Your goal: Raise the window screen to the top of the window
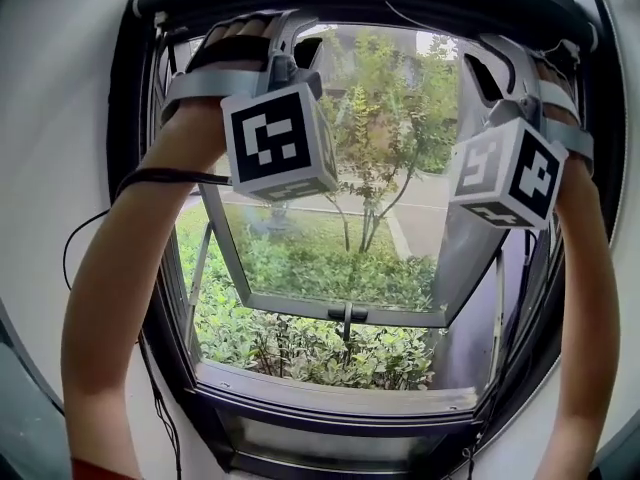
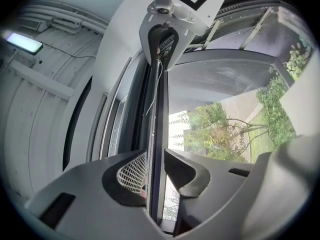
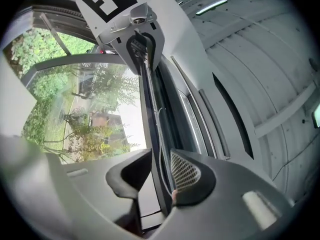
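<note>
The window screen's dark pull bar [image 1: 380,10] lies along the top of the window frame, with both grippers raised to it. My left gripper [image 1: 285,30] is at the bar's left part and my right gripper [image 1: 505,56] at its right part. In the left gripper view the bar [image 2: 159,109] runs between the jaws of my left gripper [image 2: 156,160]; the pads stand slightly off it, open. In the right gripper view the bar [image 3: 150,109] likewise passes between the open jaws of my right gripper [image 3: 161,160]. Each gripper view shows the other gripper farther along the bar.
An outward-tilted glass sash [image 1: 330,268] hangs open below the grippers, with shrubs and a small tree outside. The dark window frame [image 1: 330,408] surrounds the opening. A black cable [image 1: 150,178] trails from the left arm. White wall and ceiling [image 2: 45,109] flank the window.
</note>
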{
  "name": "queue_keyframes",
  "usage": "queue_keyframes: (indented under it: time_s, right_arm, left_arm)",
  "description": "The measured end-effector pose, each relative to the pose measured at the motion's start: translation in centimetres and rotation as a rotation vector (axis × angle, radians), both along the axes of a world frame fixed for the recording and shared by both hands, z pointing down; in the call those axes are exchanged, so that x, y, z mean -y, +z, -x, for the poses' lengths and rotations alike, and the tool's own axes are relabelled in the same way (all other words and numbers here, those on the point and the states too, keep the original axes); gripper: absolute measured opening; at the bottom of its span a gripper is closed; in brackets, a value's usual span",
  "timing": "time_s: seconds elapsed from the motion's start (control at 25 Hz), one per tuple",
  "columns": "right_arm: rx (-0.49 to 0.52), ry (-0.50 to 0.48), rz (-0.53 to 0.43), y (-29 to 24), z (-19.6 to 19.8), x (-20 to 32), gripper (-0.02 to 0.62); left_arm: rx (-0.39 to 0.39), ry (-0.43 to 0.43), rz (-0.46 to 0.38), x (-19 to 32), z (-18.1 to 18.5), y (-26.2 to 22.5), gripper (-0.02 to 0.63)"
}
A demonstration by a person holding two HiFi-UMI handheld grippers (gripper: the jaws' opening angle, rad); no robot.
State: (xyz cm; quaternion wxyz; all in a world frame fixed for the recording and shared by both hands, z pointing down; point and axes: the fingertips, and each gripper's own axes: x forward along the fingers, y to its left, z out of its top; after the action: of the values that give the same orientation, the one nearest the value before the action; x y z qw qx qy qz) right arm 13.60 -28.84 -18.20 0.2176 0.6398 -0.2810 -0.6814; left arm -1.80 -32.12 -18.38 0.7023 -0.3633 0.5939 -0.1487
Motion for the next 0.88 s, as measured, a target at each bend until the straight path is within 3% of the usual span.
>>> queue_keyframes:
  time_s: [0.16, 0.36, 0.64, 0.88]
  right_arm:
    - [0.003, -0.049, 0.006, 3.4, -0.1, -0.3, 0.11]
    - [0.016, -0.088, 0.051, 8.5, -0.2, 0.2, 0.11]
    - [0.039, -0.102, 0.127, 16.0, -0.6, 1.1, 0.11]
    - [0.062, -0.132, 0.21, 22.7, -0.7, 1.0, 0.123]
  left_arm:
    - [0.008, 0.019, 0.038, 0.1, 0.2, 3.8, 0.092]
    - [0.059, -0.05, 0.051, 0.7, 0.4, 9.1, 0.091]
    - [0.111, -0.052, 0.016, -0.5, 0.1, 15.9, 0.091]
    - [0.098, -0.004, 0.142, -1.2, 0.4, 22.8, 0.091]
